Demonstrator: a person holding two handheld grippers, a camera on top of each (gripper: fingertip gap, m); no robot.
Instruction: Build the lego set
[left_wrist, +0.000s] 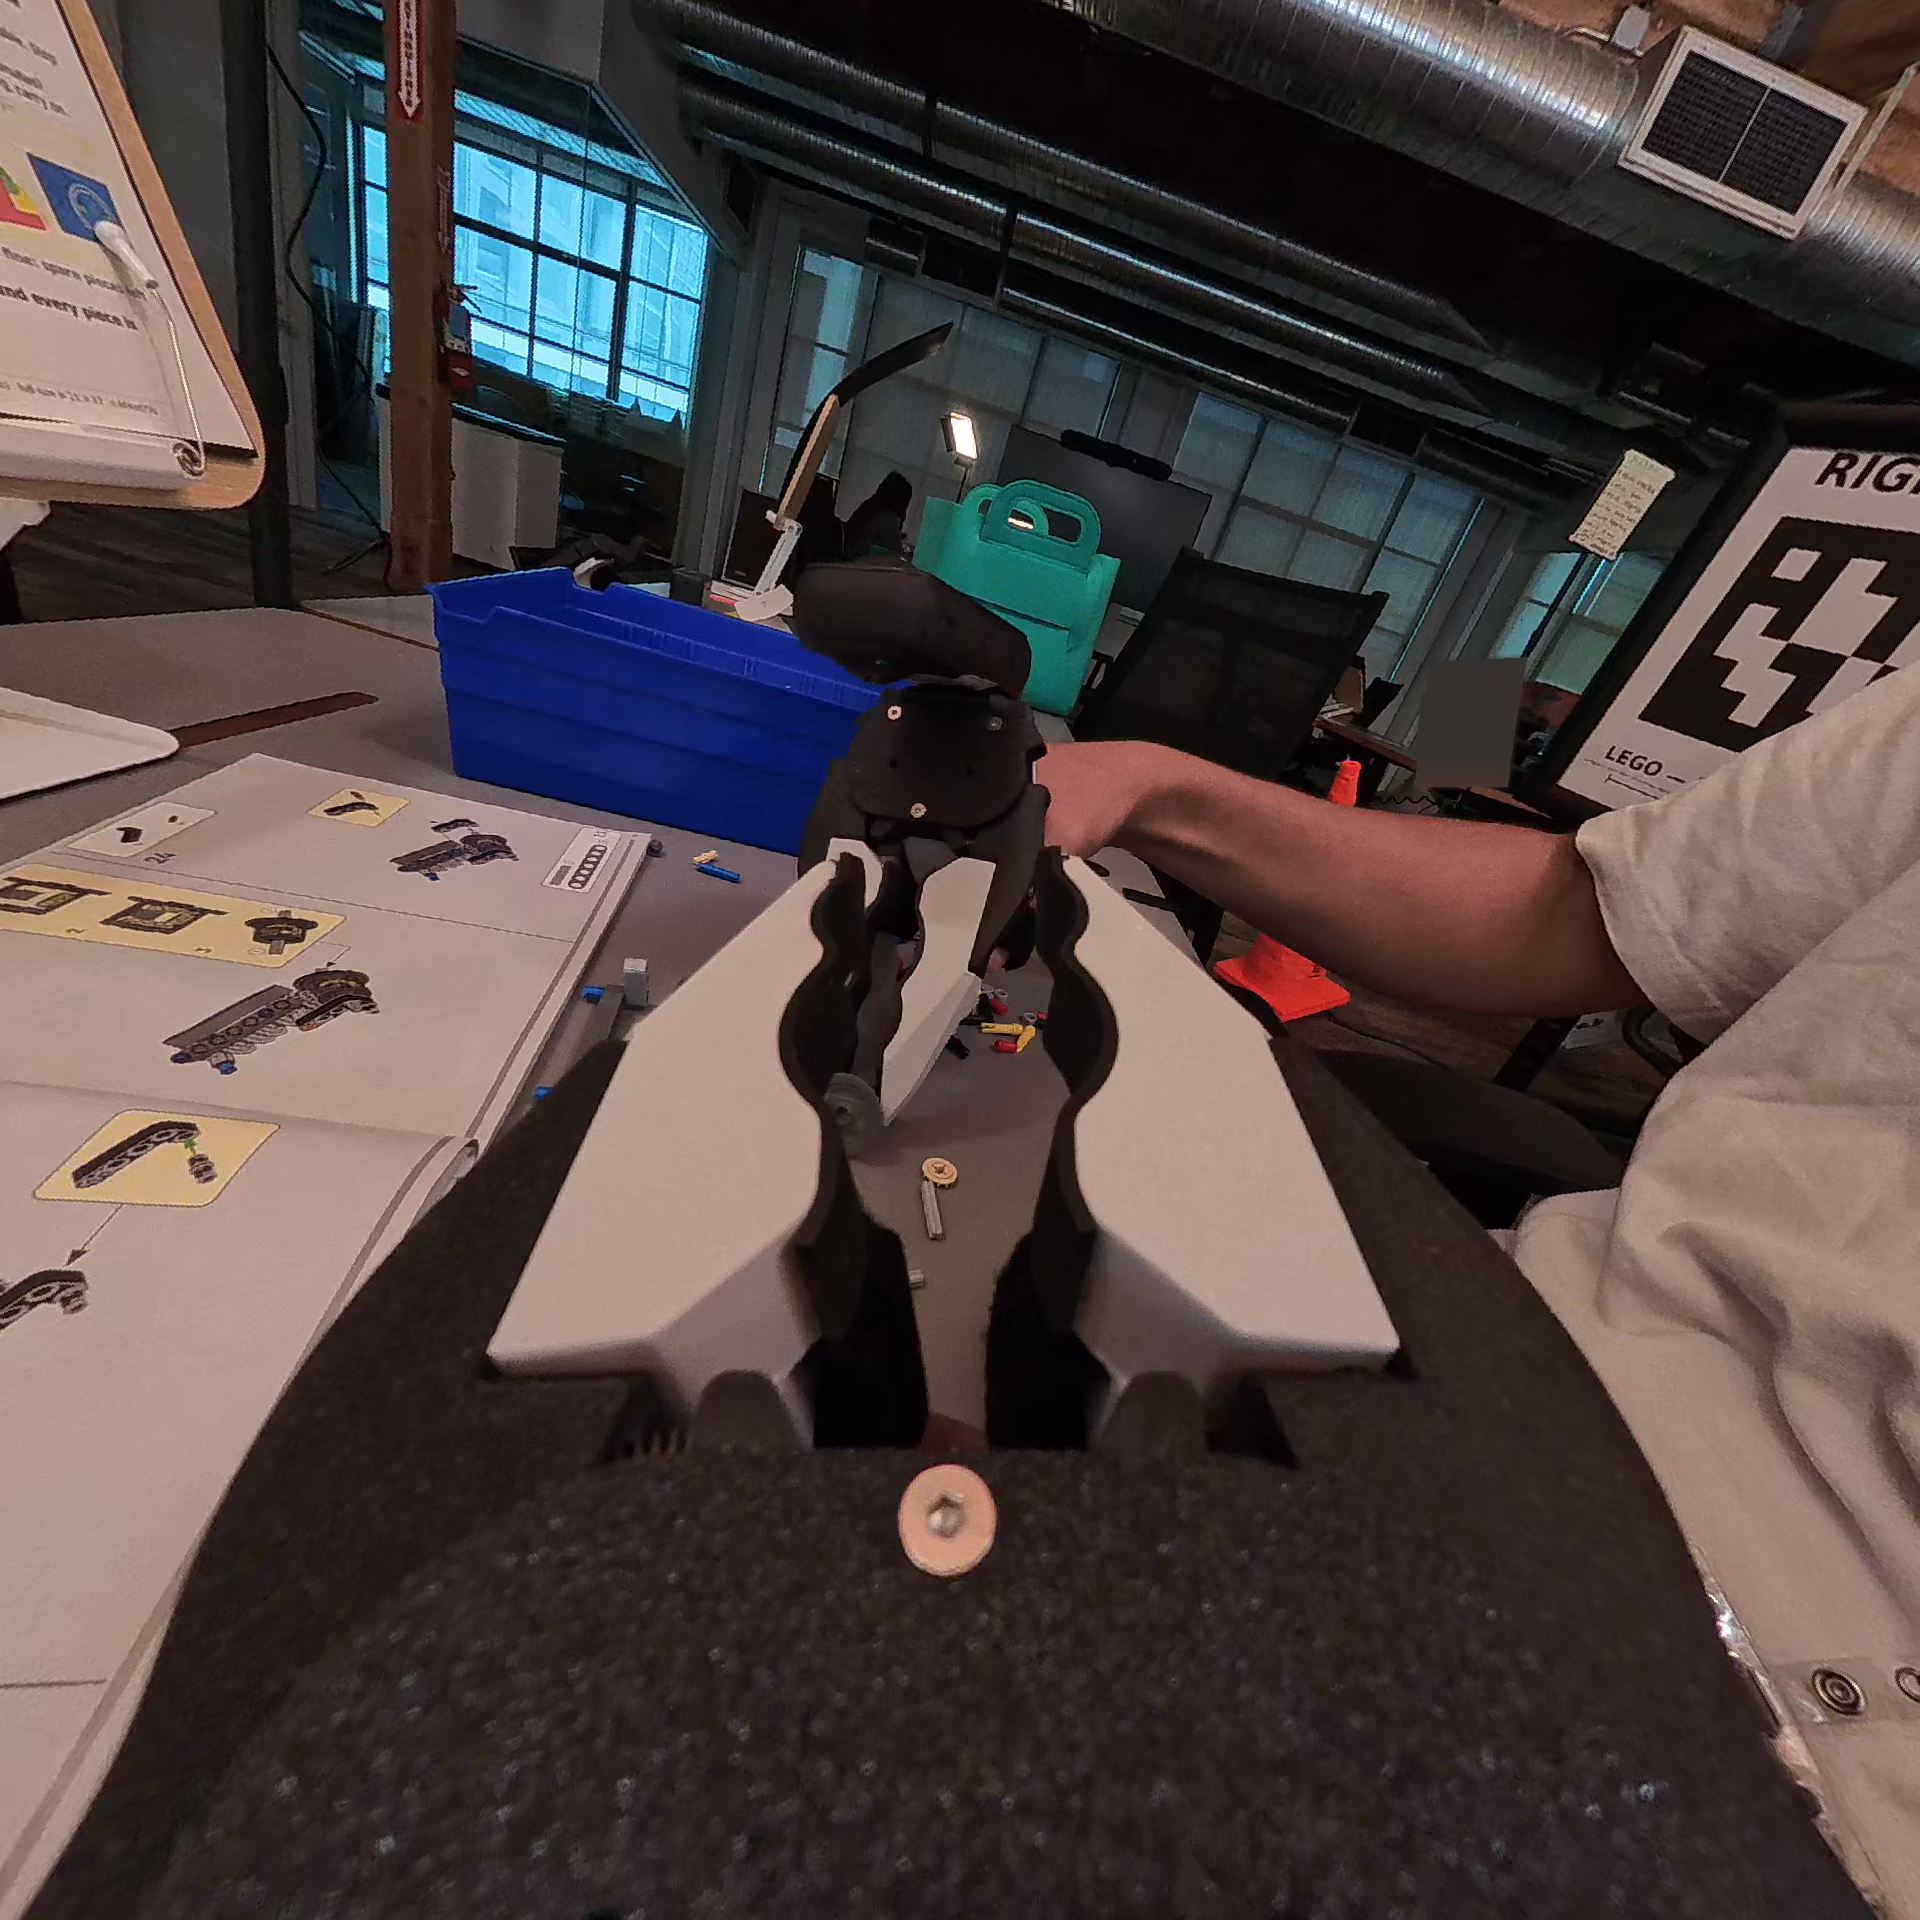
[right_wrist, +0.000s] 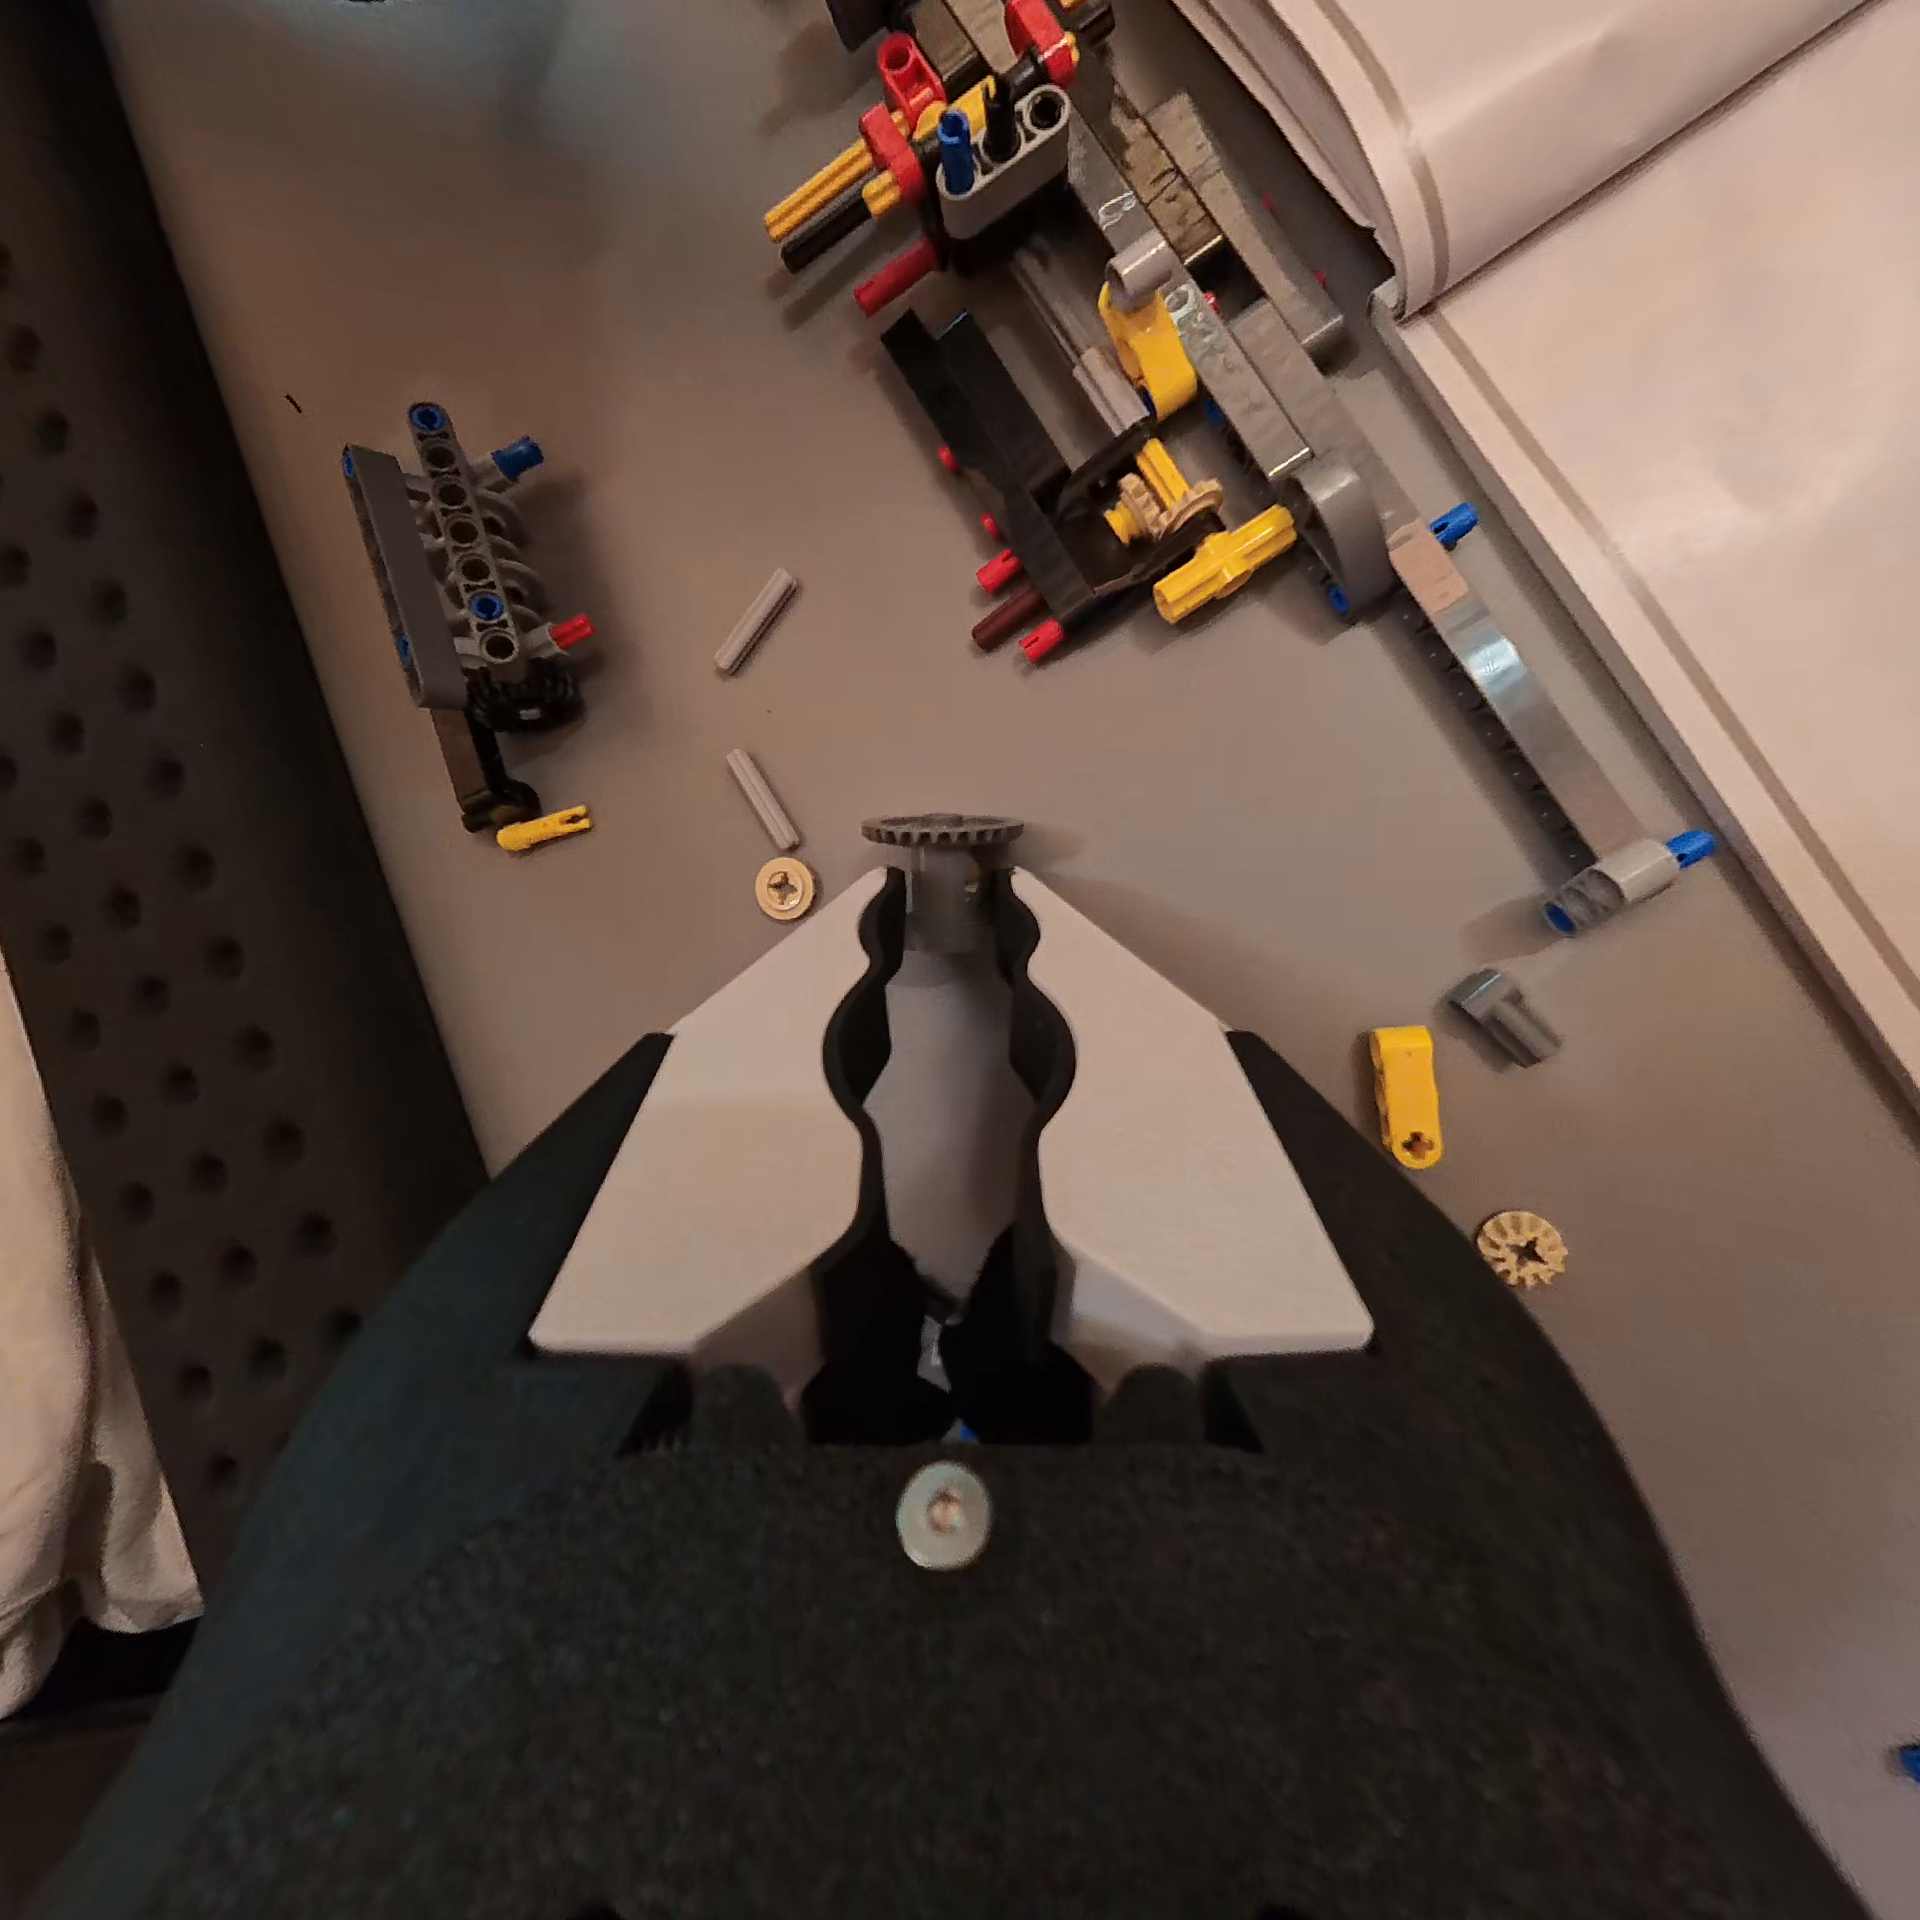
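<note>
My right gripper (right_wrist: 945, 894) is shut on the hub of a dark grey gear (right_wrist: 940, 831) and holds it just above the grey table (right_wrist: 1039, 727). In the left wrist view the right gripper (left_wrist: 868, 1091) points down at the table with the gear (left_wrist: 852, 1107) at its tips. My left gripper (left_wrist: 951, 873) is open and empty, and it frames the right gripper from the near side. A small grey beam sub-assembly (right_wrist: 457, 561) with blue pins lies to the left. A larger multicoloured assembly (right_wrist: 1143, 436) lies at the upper right.
Loose parts lie around: two grey axles (right_wrist: 755, 620), a tan round piece (right_wrist: 784, 888), a yellow pin (right_wrist: 543, 829), a yellow connector (right_wrist: 1405, 1096), a tan gear (right_wrist: 1521, 1247). The open instruction booklet (left_wrist: 312, 987) lies left, a blue bin (left_wrist: 644, 696) behind it. A person's arm (left_wrist: 1351, 883) reaches in from the right. About 15 centimetres separates my left fingertips from my right. The left gripper is farther from the yellow connector (right_wrist: 1405, 1096), some 20 centimetres, than the right, some 8 centimetres.
</note>
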